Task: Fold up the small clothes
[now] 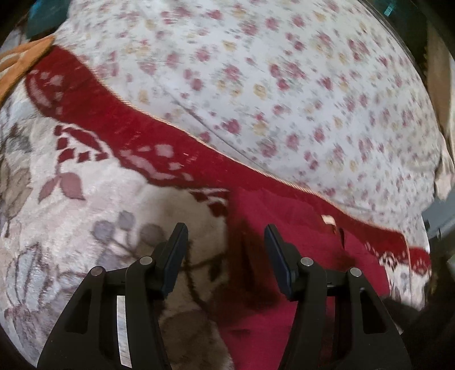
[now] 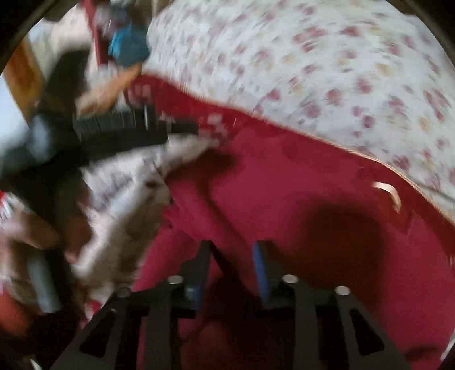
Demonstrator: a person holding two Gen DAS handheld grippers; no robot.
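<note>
A dark red garment (image 1: 284, 227) lies on a plush blanket, with a small pale label (image 1: 328, 219) showing near its far edge. My left gripper (image 1: 226, 236) hovers open over the garment's left edge, where red cloth meets the blanket, with nothing between its fingers. The right wrist view is blurred. There the red garment (image 2: 284, 185) fills the middle, its label (image 2: 386, 189) at the right. My right gripper (image 2: 231, 250) is low over the red cloth with its jaws apart and nothing pinched between them. The left gripper's black body (image 2: 113, 128) reaches in from the left.
The cream blanket (image 1: 71, 199) has a grey leaf pattern and a red border (image 1: 170, 148). Beyond it spreads a white sheet with pink flowers (image 1: 284, 71). An orange cloth (image 1: 25, 62) and a teal item (image 1: 42, 17) lie at the far left corner.
</note>
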